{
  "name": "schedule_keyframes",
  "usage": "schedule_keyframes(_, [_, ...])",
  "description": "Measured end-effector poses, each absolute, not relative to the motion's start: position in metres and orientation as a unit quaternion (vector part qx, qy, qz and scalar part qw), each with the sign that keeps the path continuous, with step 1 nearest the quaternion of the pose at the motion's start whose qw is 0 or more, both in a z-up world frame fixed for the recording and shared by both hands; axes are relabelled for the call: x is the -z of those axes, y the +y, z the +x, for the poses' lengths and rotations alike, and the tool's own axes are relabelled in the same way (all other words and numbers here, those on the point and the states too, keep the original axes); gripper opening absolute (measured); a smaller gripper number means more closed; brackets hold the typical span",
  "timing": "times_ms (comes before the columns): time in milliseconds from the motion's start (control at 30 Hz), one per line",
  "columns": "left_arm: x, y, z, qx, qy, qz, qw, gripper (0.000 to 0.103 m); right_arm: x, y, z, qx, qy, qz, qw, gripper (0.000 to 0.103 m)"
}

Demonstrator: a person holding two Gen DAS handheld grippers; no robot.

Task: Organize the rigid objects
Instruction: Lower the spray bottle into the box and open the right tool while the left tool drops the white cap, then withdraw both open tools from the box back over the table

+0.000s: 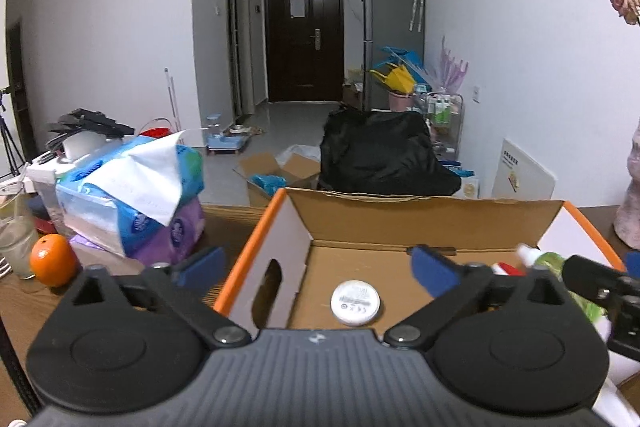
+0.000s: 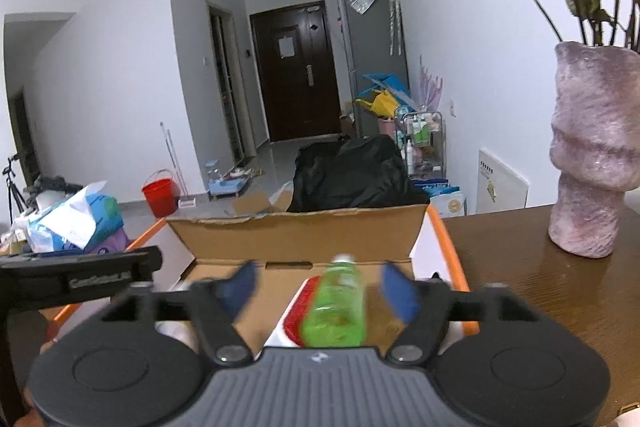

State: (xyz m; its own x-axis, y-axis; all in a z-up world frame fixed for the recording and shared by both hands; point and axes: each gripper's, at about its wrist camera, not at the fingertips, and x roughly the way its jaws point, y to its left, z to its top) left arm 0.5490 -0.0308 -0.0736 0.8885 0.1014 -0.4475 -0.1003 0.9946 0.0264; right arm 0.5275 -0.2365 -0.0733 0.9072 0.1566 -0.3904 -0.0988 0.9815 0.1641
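Cardboard forms the open box [image 1: 400, 223], orange-edged, standing on a dark wooden table [image 2: 560, 291]. The left gripper [image 1: 316, 267] hangs over the box's left wall with its blue pads wide apart and nothing between them. On the box floor below lies a white round disc [image 1: 355, 302]; its printed label is too small to read. The right gripper [image 2: 318, 287] is over the box interior, pads spread and blurred. Between them, touching neither pad, is a green plastic bottle [image 2: 336, 301] with a white cap, lying above a red-and-white package [image 2: 298, 311]; whether the bottle rests on the package cannot be told. The gripper body cuts off the bottle's lower end. In the left view the bottle is mostly hidden behind the right gripper. A pink vase [image 2: 592, 155] stands on the table right of the box; tissue packs [image 1: 132, 195] and an orange [image 1: 53, 259] lie to its left.
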Motion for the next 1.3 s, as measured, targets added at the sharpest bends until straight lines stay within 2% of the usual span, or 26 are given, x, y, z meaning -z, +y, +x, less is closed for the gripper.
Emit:
schedule_keyframes(67, [0.074, -0.028, 0.551, -0.059, 0.234, 0.0, 0.971, 0.103, 0.073, -0.238, 0.527, -0.059, 0.199, 0.073, 0.975, 0.098])
schedule_keyframes(167, [0.074, -0.023, 0.552, -0.063, 0.236, -0.005, 0.97, 0.103, 0.073, -0.238, 0.525, -0.053, 0.193, 0.069, 0.977, 0.102])
schedule_keyframes(900, [0.07, -0.006, 0.526, -0.076, 0.23, -0.018, 0.97, 0.103, 0.059, -0.231, 0.488, -0.054, 0.156, 0.046, 0.985, 0.103])
schedule_keyframes(1300, [0.072, 0.01, 0.487, -0.086, 0.231, -0.013, 0.969, 0.103, 0.06, -0.223, 0.448, -0.071, 0.149, 0.028, 0.986, 0.103])
